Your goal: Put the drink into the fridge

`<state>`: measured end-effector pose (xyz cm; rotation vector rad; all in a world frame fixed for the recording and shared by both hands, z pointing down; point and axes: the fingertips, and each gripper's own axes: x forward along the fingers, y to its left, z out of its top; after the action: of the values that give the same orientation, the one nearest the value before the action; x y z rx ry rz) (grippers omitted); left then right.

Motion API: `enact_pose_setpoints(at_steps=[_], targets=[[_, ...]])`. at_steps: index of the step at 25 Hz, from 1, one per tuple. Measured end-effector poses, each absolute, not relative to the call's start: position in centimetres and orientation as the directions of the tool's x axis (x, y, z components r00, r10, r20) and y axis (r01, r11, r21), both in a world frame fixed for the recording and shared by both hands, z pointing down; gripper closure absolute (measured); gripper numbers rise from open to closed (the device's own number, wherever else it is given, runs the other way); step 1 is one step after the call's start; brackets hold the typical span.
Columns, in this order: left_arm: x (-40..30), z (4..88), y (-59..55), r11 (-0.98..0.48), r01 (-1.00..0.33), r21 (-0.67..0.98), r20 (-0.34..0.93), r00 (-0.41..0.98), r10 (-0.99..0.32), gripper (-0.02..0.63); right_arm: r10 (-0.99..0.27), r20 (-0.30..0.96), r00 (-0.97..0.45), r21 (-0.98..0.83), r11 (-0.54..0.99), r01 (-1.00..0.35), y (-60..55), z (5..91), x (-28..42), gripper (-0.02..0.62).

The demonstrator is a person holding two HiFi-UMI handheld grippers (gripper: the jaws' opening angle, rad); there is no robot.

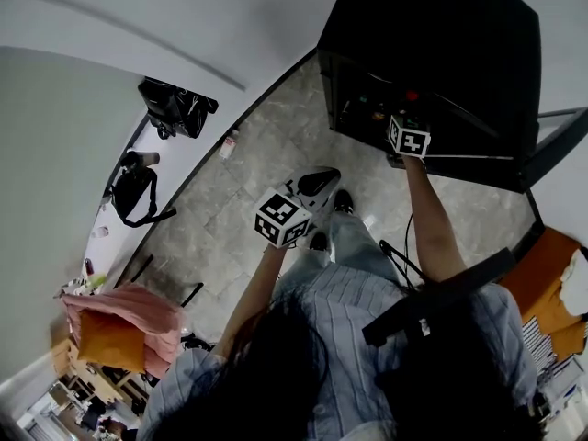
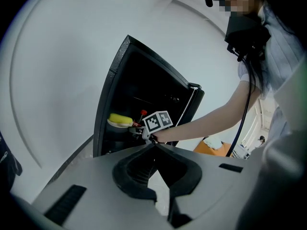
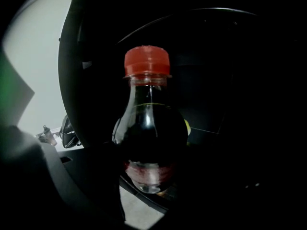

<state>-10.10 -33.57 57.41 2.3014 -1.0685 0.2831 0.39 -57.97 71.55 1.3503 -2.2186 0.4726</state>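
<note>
The drink is a small bottle (image 3: 149,128) of dark liquid with a red cap (image 3: 147,61). My right gripper (image 3: 149,169) is shut on its lower body, and the jaws are lost in shadow. The bottle is upright at the mouth of the open black fridge (image 1: 432,44). In the head view my right gripper (image 1: 405,118) reaches into the fridge, with the red cap (image 1: 412,95) just past it. My left gripper (image 1: 320,182) hangs shut over the floor in front of the fridge, holding nothing. The left gripper view shows its jaws (image 2: 153,147) closed, with the fridge (image 2: 120,80) beyond.
A yellow item on a white plate (image 2: 120,120) sits on a fridge shelf. The fridge door (image 2: 192,104) stands open to the right. Black bags (image 1: 175,107) lie along the wall on the left. An orange seat (image 1: 551,283) is at the right, and a pink cloth (image 1: 124,315) at the lower left.
</note>
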Motion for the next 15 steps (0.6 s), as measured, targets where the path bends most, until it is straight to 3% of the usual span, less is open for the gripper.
enact_pose_setpoints(at_steps=[6, 10, 15], targets=[[-9.9, 57.6, -33.1, -0.511, -0.753, 0.414, 0.42, 0.657, -0.627, 0.598, -0.728, 0.566, -0.387, -0.033, 0.449, -0.893, -59.5, 71.8, 0.2, 0.288], [-10.0, 57.7, -32.4, -0.51, -0.754, 0.414, 0.429, 0.656, -0.622, 0.598, -0.635, 0.7, -0.328, 0.031, 0.486, -0.873, -58.4, 73.9, 0.8, 0.288], [-11.5, 58.3, -30.6, -0.481, -0.773, 0.414, 0.457, 0.633, -0.625, 0.598, -0.632, 0.698, -0.335, -0.025, 0.447, -0.894, -57.0, 73.6, 1.3, 0.288]])
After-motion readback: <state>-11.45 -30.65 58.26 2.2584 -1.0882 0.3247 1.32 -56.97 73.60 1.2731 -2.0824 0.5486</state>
